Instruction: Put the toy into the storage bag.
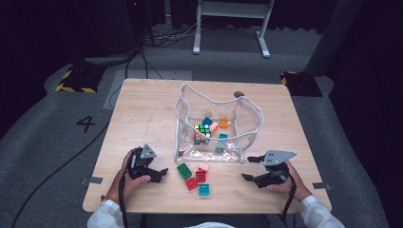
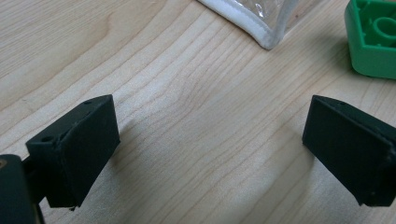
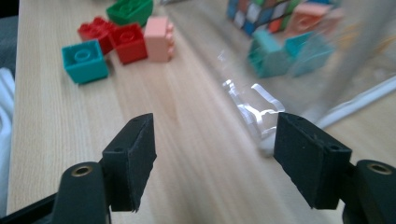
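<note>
We hold the left gripper point(image 1: 159, 174) at 8 o'clock and the right gripper point(image 1: 248, 168) at 4 o'clock, both with jaws wide apart and empty. Between them, near the front edge, lie loose blocks: teal block point(image 1: 204, 189), red blocks point(image 1: 196, 179), green block point(image 1: 184, 170). Beyond, at centre, stands the clear pouch point(image 1: 247, 133), apparently holding a puzzle cube point(image 1: 201, 132).
</note>
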A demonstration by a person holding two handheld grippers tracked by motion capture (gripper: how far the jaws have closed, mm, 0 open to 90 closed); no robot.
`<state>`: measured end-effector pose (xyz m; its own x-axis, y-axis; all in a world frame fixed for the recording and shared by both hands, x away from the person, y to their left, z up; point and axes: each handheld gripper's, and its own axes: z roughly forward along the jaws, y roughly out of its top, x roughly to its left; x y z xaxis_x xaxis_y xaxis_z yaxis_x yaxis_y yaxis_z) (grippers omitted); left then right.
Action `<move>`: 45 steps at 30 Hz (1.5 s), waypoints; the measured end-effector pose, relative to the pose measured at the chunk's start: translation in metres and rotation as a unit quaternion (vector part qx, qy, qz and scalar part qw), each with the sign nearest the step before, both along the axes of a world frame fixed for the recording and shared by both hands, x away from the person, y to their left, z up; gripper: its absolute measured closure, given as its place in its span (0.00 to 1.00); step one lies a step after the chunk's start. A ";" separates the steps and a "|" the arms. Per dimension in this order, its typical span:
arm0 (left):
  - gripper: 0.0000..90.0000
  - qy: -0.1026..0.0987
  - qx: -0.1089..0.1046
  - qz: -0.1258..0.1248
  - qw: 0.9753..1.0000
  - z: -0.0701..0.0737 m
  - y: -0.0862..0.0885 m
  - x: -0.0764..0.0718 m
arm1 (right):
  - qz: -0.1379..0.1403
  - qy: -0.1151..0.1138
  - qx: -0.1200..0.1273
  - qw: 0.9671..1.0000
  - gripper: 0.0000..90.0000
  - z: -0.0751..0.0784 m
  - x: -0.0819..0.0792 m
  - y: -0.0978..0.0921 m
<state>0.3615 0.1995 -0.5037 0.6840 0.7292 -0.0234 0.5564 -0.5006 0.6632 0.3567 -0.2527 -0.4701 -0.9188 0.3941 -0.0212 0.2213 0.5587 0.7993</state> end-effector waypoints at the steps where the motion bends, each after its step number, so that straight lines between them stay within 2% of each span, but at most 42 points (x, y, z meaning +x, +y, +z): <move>1: 0.04 -0.001 0.001 0.000 1.000 0.000 0.000 0.000 | 0.010 0.010 -0.008 1.000 0.34 -0.004 -0.001 0.005; 4: 0.04 -0.001 0.000 0.002 1.000 0.000 0.000 0.000 | 0.032 0.014 -0.021 0.999 0.34 -0.012 -0.005 0.016; 6: 0.04 -0.001 0.001 0.002 1.000 0.000 0.000 0.000 | 0.042 0.024 -0.016 0.999 0.34 -0.015 -0.007 0.023; 14: 0.04 0.000 0.002 0.001 1.000 0.000 0.000 0.000 | 0.097 0.022 -0.028 0.995 0.35 -0.027 -0.016 0.065; 16: 0.04 0.001 0.002 0.001 1.000 0.000 0.000 0.000 | 0.105 0.019 -0.036 0.994 0.36 -0.030 -0.020 0.076; 18: 0.04 0.000 0.002 0.001 1.000 0.000 0.000 0.000 | 0.102 0.036 -0.040 0.993 0.36 -0.033 -0.026 0.086; 19: 0.04 0.000 0.001 0.001 1.000 0.000 0.000 0.000 | 0.116 0.024 -0.040 0.992 0.36 -0.034 -0.024 0.089; 20: 0.04 0.000 0.002 0.001 1.000 0.000 0.000 0.000 | 0.111 0.030 -0.040 0.993 0.36 -0.033 -0.026 0.093; 23: 0.04 0.000 0.002 0.001 1.000 0.000 0.000 0.000 | 0.124 0.026 -0.042 0.991 0.39 -0.033 -0.027 0.104; 24: 0.04 0.000 0.002 0.001 1.000 0.000 0.000 0.000 | 0.129 0.026 -0.034 0.991 0.41 -0.034 -0.029 0.108; 25: 0.04 -0.001 0.002 0.001 1.000 0.000 0.000 0.000 | 0.133 0.027 -0.044 0.990 0.44 -0.032 -0.030 0.109; 26: 0.04 -0.001 0.002 0.001 1.000 0.000 0.000 0.000 | 0.138 0.026 -0.041 0.989 0.47 -0.033 -0.032 0.112; 27: 0.04 -0.001 0.002 0.001 1.000 0.000 0.000 0.000 | 0.156 0.019 -0.038 0.987 0.50 -0.033 -0.033 0.115; 29: 0.04 0.000 0.002 0.001 1.000 0.000 0.000 0.000 | 0.160 0.020 -0.040 0.986 0.50 -0.033 -0.035 0.118; 30: 0.04 -0.001 0.002 0.003 1.000 0.000 0.000 0.000 | 0.157 0.019 -0.032 0.987 0.50 -0.033 -0.035 0.121; 31: 0.04 -0.001 0.002 0.001 1.000 0.000 0.000 0.000 | 0.165 0.004 -0.028 0.986 0.51 -0.034 -0.032 0.123; 34: 0.04 -0.001 0.002 0.003 1.000 0.000 0.000 0.000 | 0.161 0.008 -0.029 0.986 0.57 -0.033 -0.033 0.128; 37: 0.04 -0.001 0.002 0.001 1.000 0.000 0.000 0.000 | 0.173 0.005 -0.028 0.985 0.65 -0.033 -0.032 0.130; 40: 0.04 0.000 0.000 0.000 1.000 0.000 0.000 0.000 | 0.170 0.000 -0.028 0.985 0.66 -0.033 -0.032 0.130; 41: 0.04 0.000 0.001 0.000 1.000 0.000 0.000 0.000 | 0.166 0.003 -0.027 0.986 0.66 -0.033 -0.033 0.128; 44: 0.04 -0.001 0.001 -0.001 1.000 0.000 0.000 0.000 | 0.172 0.006 -0.025 0.985 0.66 -0.033 -0.032 0.123; 45: 0.04 -0.001 0.001 0.000 1.000 0.000 0.000 0.000 | 0.170 0.013 -0.025 0.985 0.66 -0.033 -0.033 0.121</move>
<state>0.3614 0.1995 -0.5036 0.6843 0.7289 -0.0206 0.5550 -0.5022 0.6631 0.3241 -0.1316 -0.5030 -0.9980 0.0631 -0.0075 0.0349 0.6431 0.7649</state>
